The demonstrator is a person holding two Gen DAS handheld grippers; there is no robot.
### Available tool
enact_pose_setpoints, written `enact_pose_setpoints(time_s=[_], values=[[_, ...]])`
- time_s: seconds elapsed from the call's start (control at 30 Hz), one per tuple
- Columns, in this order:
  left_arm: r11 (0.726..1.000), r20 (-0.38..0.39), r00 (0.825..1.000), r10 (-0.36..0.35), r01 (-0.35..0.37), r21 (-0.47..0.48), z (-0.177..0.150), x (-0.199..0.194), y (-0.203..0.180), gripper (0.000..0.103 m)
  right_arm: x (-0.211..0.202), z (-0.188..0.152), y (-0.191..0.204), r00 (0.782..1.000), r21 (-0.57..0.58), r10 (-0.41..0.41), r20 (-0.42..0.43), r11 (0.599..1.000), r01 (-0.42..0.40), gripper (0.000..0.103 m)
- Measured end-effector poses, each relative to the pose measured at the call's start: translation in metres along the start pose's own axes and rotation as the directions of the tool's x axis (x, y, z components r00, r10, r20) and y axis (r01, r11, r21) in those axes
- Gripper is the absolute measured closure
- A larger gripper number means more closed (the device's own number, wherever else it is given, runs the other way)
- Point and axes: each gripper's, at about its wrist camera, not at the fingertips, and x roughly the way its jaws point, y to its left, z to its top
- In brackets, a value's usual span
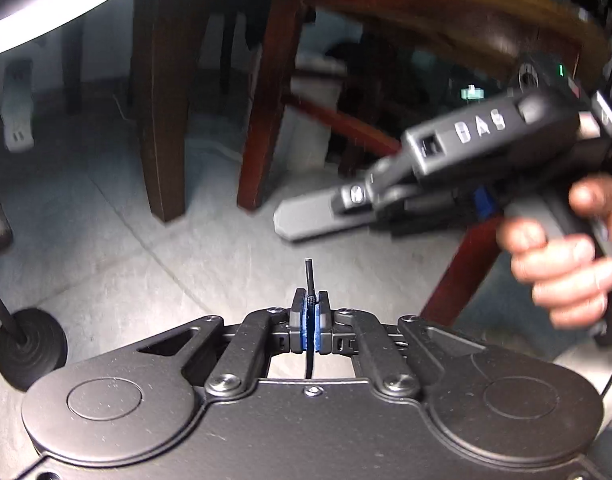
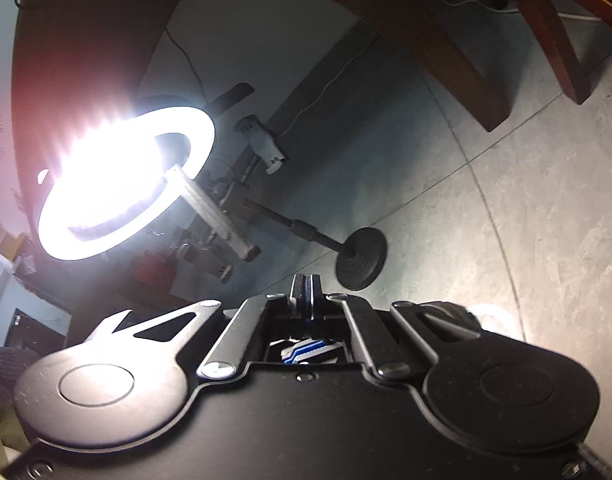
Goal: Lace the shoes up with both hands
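Left hand-held gripper point(image 1: 310, 303) clamped shut on a black shoelace point(image 1: 309, 276), stiff tip poking up past the blue pads, rest of the lace dropping down behind the jaws and out of sight. Right hand-held gripper point(image 1: 283, 220) hanging blurred above the grey tiled floor point(image 1: 153, 248), gripped by a person's hand point(image 1: 566, 256), fingers pressed together with nothing visible between them; same story in its own camera, pads point(image 2: 306, 286) closed flat against each other. No shoe in view from either camera. Beyond the grippers: dark wooden chair legs point(image 1: 161, 120), round black stand base point(image 2: 360, 258) resting on the floor, ring light point(image 2: 125, 184) blazing white at the top of its pole. White cable point(image 2: 466, 2) trailing across the tiles near the far wall.
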Motion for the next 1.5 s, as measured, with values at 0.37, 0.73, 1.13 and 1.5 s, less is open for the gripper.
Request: enact_pose_setpoints(time_s=[0.37,0.73,1.13,1.5], values=[[0.995,-0.194,0.981,-0.005,-0.014,-0.100,-0.056,-0.026,0.016,0.091,0.066,-0.084,-0.034,0.736,-0.667,-0.634,-0.236,0.657,0.351,0.083],[0.997,-0.214,0.975,-0.055,0.042,-0.066,-0.057,-0.027,0.005,0.089,0.093,-0.120,-0.046,0.713,-0.737,-0.627,-0.313,0.634,0.233,0.083],[0.999,-0.122,0.992,0.018,-0.021,-0.027,-0.050,-0.033,0.004,0.088,0.077,-0.085,-0.061,0.770,-0.468,-0.522,-0.367,0.819,0.332,0.100],[0.931,0.085,0.985,0.149,-0.168,0.323,-0.045,-0.027,-0.037,0.054,0.047,-0.014,-0.038,0.900,0.106,-0.151,-0.409,0.972,0.211,0.100]])
